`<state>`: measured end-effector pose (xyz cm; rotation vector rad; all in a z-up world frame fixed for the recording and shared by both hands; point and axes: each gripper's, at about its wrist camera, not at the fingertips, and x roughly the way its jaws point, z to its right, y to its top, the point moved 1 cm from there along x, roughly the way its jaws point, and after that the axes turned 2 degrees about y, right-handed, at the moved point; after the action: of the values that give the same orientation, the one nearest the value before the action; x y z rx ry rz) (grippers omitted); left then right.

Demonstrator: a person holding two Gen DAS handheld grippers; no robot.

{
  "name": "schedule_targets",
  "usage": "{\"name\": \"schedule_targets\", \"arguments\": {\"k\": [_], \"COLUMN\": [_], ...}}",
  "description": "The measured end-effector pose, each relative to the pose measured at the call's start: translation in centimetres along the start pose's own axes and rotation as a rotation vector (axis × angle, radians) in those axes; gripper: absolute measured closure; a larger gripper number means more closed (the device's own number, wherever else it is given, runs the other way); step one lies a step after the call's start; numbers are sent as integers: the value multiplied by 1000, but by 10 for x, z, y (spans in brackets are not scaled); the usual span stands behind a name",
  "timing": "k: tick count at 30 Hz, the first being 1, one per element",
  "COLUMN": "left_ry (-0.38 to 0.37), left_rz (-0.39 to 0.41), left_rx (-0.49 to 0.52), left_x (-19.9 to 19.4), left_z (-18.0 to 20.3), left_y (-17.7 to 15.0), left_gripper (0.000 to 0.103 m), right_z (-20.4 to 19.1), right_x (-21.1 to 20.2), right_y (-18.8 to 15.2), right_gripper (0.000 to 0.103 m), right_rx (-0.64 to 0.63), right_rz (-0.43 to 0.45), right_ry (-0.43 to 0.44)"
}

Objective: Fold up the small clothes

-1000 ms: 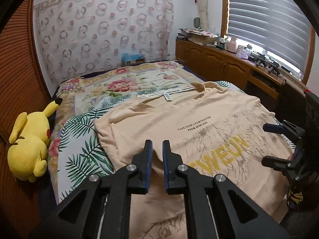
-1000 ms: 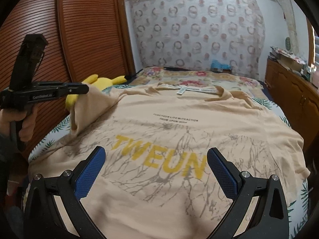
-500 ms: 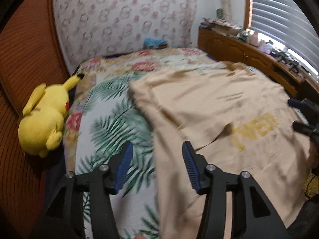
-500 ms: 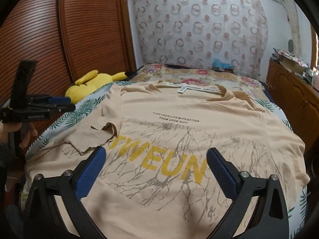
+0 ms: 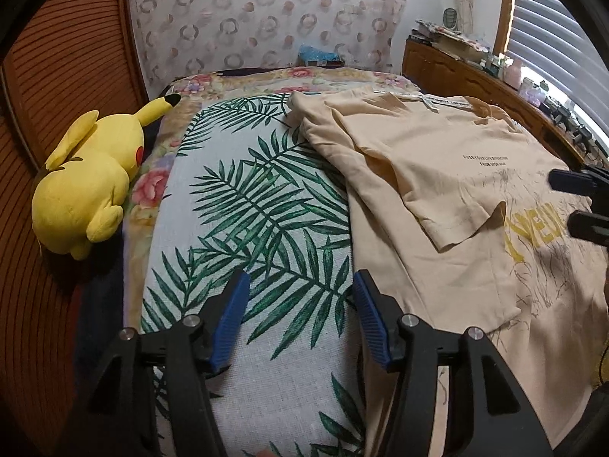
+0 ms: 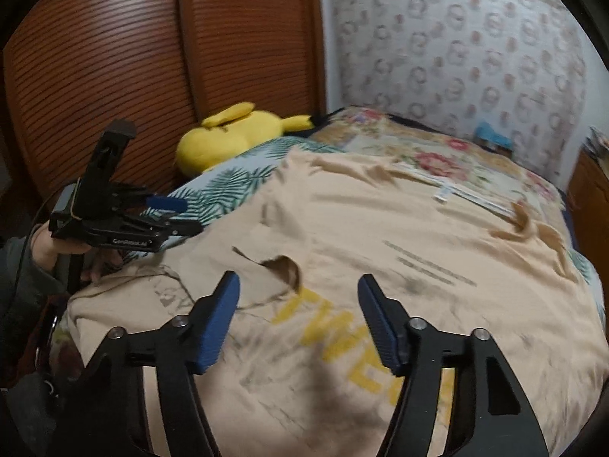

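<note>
A beige T-shirt (image 5: 437, 175) with yellow letters lies spread face up on the bed; it also shows in the right wrist view (image 6: 380, 266). Its left sleeve (image 5: 453, 209) is folded inward over the chest. My left gripper (image 5: 300, 316) is open and empty, over the leaf-print sheet just left of the shirt's side edge. My right gripper (image 6: 298, 320) is open and empty, above the shirt's lower front near the folded sleeve (image 6: 281, 270). The left gripper also shows in the right wrist view (image 6: 167, 213), and the right gripper's fingers (image 5: 578, 202) show at the left view's right edge.
A yellow plush toy (image 5: 87, 186) lies at the bed's left edge against a wooden slatted door (image 6: 114, 57). A wooden dresser (image 5: 475, 83) with clutter runs along the right side under a window. The leaf-print sheet (image 5: 247, 209) covers the bed left of the shirt.
My left gripper has let go of the sleeve, opened, and drawn back left off the shirt. The sleeve now lies folded over the chest. My right gripper has swung left and narrowed a little.
</note>
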<state>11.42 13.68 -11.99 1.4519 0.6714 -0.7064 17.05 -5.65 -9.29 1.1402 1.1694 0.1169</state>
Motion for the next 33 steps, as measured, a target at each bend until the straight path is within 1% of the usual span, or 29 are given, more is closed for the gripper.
{"name": "schedule_targets", "arguments": {"k": [1,2,3,5,8,10,14,18,21,23,24,25,26,28,33], "left_ry": [0,1,3,1,4,2,4,7,9,6,8,8,8,7,9], "left_rz": [0,0,-2,-3,-3,-3,-4,-5,-5,-5,-5,-5,-5,-5,-5], "left_rx": [-1,-2,-7,-12,-10,-13,-13,-20,-18,-20,-18,-18,-18,-18,-19], "left_x": [0,0,0,1,1,1,2,3,3,3,3,3,3,3,3], "left_z": [0,0,0,-3,-4,-3,-4,-6,-7,-8,-6,-6,-6,-7,-6], "left_y": [0,0,-1,0,1,1,1,1,1,1,1,1,1,1,1], "left_gripper": [47,45,43,42,41,41,40,36,36,36,36,36,35,35,34], "right_z": [-2,-4,-6,-9,-14,-20,-28,-30,-34,-37,-37,-37,-35,-31,-5], "right_x": [7,12,18,32,52,66,87,107,110,111,112,112,111,111,95], "right_y": [2,4,6,10,16,20,27,27,26,24,24,25,25,25,35], "right_gripper": [43,46,48,55,61,62,62,63,64,73,78,91,97,101,101], "right_rx": [-4,-8,-12,-19,-25,-40,-69,-99,-136,-171,-181,-179,-178,-166,-82], "right_rz": [-12,-19,-26,-45,-72,-93,-140,-188,-183,-180,-177,-176,-177,-174,-108], "right_ry": [19,31,46,77,115,135,143,118,93,57,52,54,43,42,-4]}}
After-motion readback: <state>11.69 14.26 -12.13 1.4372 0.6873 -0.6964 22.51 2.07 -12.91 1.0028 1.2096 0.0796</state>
